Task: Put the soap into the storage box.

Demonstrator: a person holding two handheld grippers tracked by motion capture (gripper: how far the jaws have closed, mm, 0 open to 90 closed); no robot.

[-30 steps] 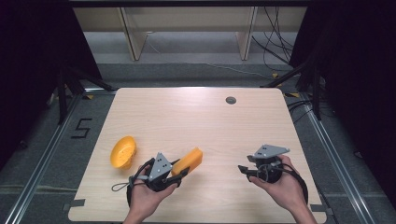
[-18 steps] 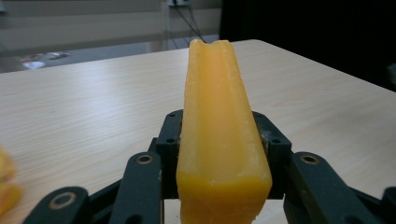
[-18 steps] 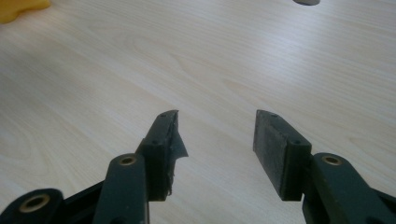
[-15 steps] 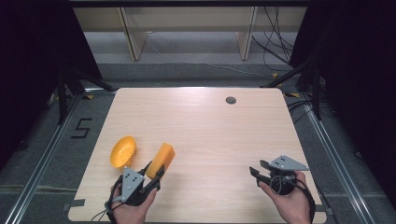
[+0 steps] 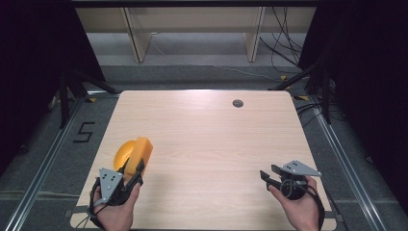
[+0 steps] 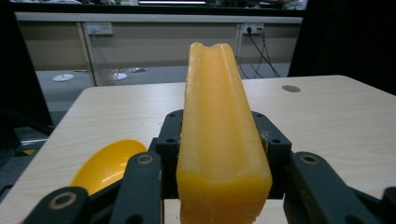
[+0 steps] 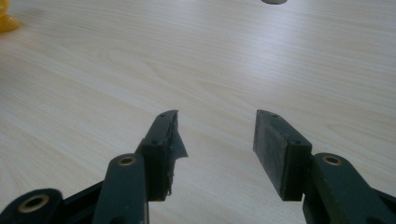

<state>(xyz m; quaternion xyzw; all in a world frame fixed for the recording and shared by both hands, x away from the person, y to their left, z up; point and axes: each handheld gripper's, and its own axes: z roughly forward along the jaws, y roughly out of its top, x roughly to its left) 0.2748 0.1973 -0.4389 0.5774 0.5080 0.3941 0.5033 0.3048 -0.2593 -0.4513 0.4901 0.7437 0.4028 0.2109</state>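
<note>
Near the front left corner of the desk (image 5: 202,130), the left gripper (image 5: 135,171) sits in the person's left hand (image 5: 115,209), its jaws clamped on a long orange block (image 5: 139,153). In the left gripper view the orange block (image 6: 219,135) stands between the two black jaws and runs away from the camera, with a shallow groove along its upper face and a notch at its far end. In the high view the block points toward the far edge of the desk. Just beside it, toward the left edge, lies a yellow bowl-like piece (image 5: 122,151); the block overlaps it in the high view, and whether the two touch cannot be told. In the left gripper view the yellow bowl-like piece (image 6: 107,165) lies on the wood at the lower left, hollow side up.

Near the front right corner, the right gripper (image 5: 268,177) is held in the right hand (image 5: 298,207), well apart from the block. Its jaws stand apart with nothing between them; in the right gripper view the right gripper (image 7: 217,140) hovers low over bare wood, and the pad on one jaw looks torn at its edge.

A small dark round disc (image 5: 237,103) lies near the far edge of the desk, right of its middle.
</note>
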